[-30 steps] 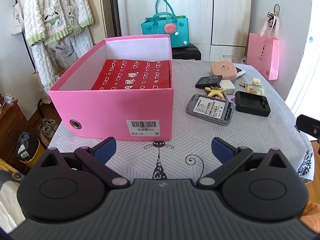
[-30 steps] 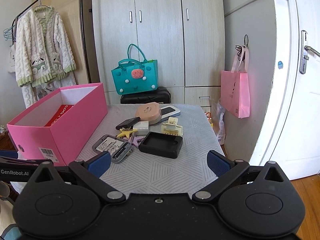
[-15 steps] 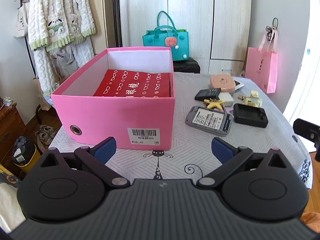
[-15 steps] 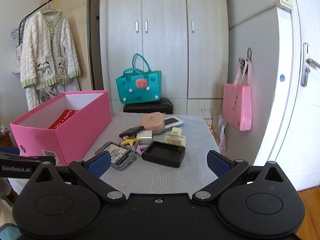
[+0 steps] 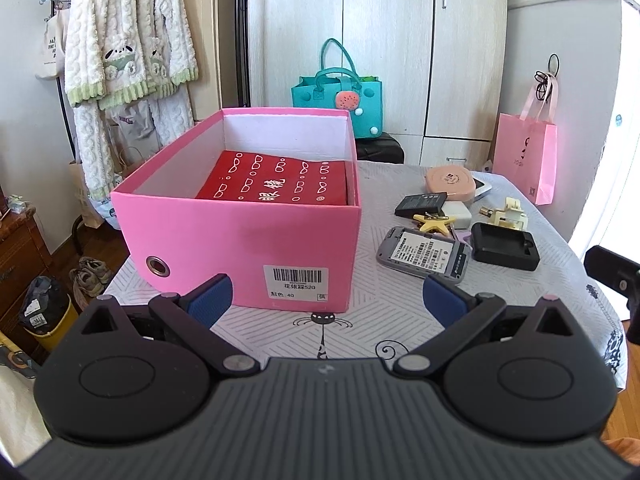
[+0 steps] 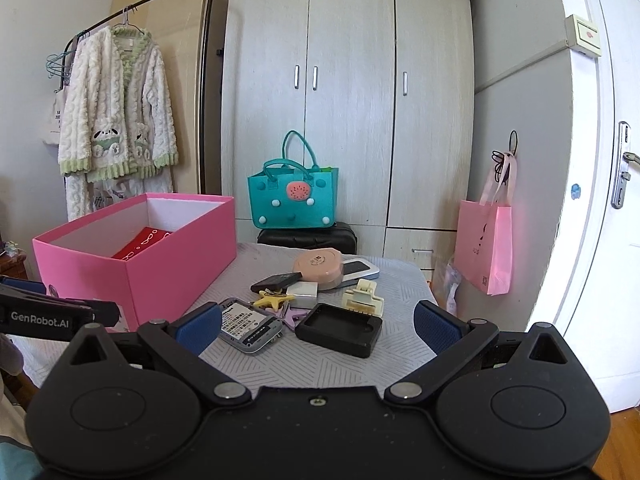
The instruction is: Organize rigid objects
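A wardrobe [image 6: 348,100] with pale doors stands behind the worktop [image 5: 384,300], which is covered by a grey patterned cloth. A fluffy white robe [image 6: 116,108] hangs on a rail at the left, and a pink paper bag [image 6: 486,246] hangs on the wall at the right. A teal tote bag [image 6: 292,196] sits on a black case just behind the worktop. On the left part of the worktop stands an open pink box [image 5: 244,232] with a red packet [image 5: 276,184] lying flat inside it. To the right of the box, apart from it, lies a cluster of small things: a black tray [image 6: 340,328] nearest the right side, a grey phone [image 5: 424,254] lying back-up with its label showing, a round pink case [image 6: 318,268] at the far end resting partly on a silver phone [image 6: 358,268], a black battery [image 5: 420,202], a cream hair clip [image 6: 362,298] beside the tray, a small white block [image 6: 303,292] and a yellow star [image 5: 434,222] touching the grey phone's far edge. The left hand-held gripper [image 5: 326,298] hovers in front of the box with its fingers spread wide and empty. The right hand-held gripper [image 6: 318,326] hovers low before the cluster, also released and empty.
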Demonstrator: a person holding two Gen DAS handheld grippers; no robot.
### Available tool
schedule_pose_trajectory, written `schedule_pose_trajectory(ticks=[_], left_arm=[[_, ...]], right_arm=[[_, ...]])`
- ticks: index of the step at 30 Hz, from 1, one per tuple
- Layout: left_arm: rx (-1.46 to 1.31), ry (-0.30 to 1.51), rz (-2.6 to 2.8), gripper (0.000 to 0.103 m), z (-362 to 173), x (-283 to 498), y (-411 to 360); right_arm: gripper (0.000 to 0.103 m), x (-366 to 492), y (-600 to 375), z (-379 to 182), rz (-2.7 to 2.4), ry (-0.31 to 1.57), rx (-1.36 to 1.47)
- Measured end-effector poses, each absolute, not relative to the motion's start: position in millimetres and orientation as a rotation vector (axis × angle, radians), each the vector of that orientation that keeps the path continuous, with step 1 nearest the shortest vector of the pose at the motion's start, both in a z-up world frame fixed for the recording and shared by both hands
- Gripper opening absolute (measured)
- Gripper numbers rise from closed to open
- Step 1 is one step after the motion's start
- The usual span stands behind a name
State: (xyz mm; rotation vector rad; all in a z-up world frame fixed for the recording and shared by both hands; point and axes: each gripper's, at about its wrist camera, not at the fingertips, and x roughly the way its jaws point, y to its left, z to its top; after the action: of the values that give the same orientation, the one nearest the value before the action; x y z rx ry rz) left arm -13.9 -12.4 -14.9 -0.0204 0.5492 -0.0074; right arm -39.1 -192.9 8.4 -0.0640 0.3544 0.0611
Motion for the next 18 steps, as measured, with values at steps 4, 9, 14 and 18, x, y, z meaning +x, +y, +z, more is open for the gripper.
schedule_pose_trajectory(ticks=[4,9,14,18], left_arm=[[-0.016,0.552,-0.006,0.103,-15.7,-13.0,-12.4],[-0.017,0.552,-0.005,0.103,-16.4,-13.6,-12.4],[-0.017,0.552,-0.003,0.103,-18.0,-14.2,-10.8],[-0.017,0.553,-0.003,0.103,-17.9,-14.3,-10.9]], right_arm=[[0.103,-39.8,-190.7,7.1,0.060,0.356,-0.073],[0.103,-40.5,-187.5,5.7,0.059,0.354,-0.086],[0.103,-40.5,-187.3,6.0,0.058,0.354,-0.087],[0.103,-40.5,-187.3,6.1,0.059,0.354,-0.087]])
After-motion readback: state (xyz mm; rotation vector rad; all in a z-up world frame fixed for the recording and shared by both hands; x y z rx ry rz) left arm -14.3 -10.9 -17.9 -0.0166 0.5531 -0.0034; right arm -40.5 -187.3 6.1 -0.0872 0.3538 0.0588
